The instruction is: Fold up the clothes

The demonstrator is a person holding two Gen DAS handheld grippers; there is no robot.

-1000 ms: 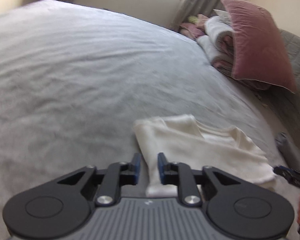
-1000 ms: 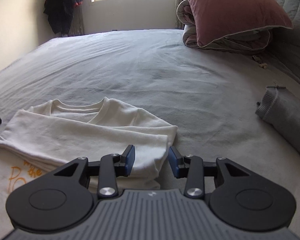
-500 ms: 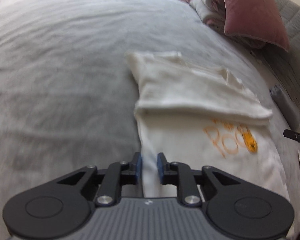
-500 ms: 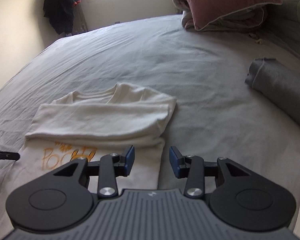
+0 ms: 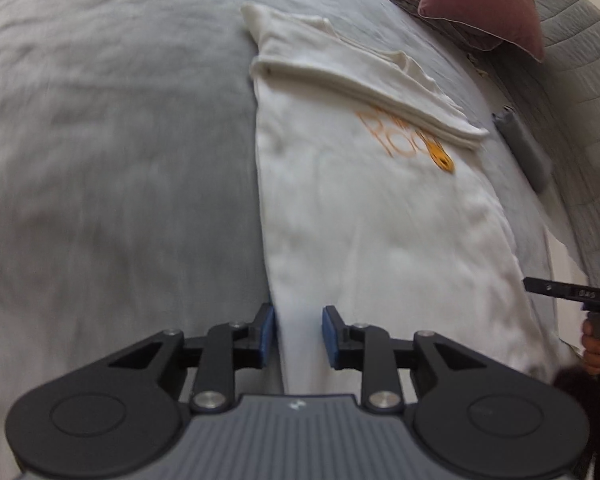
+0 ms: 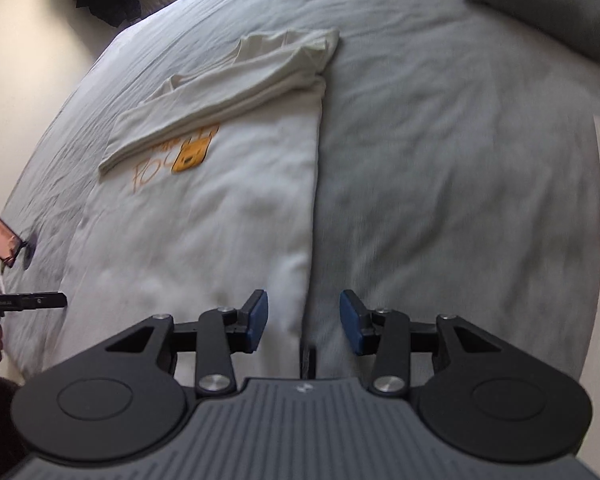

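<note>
A white shirt lies flat on the grey bed, its long body stretched away from both tools and its sleeves folded across the far end, just past an orange print.

The left gripper hovers over the near end of the shirt with its jaws parted and nothing between them. The shirt's left edge runs up from just inside the left blue pad, so the cloth fills the gap while bare bedding lies off to the left of the jaws.

The right gripper is also released, its jaws spread wide and holding nothing. The shirt's right edge passes up through the gap, nearer the left pad, with white cloth to the left and grey bedding under the right pad. The orange print sits ahead and to the left of these jaws.

A rolled grey garment rests far ahead and to the right of the right jaws, well apart from the shirt. A dusky pink pillow sits far ahead and right of the left jaws.
</note>
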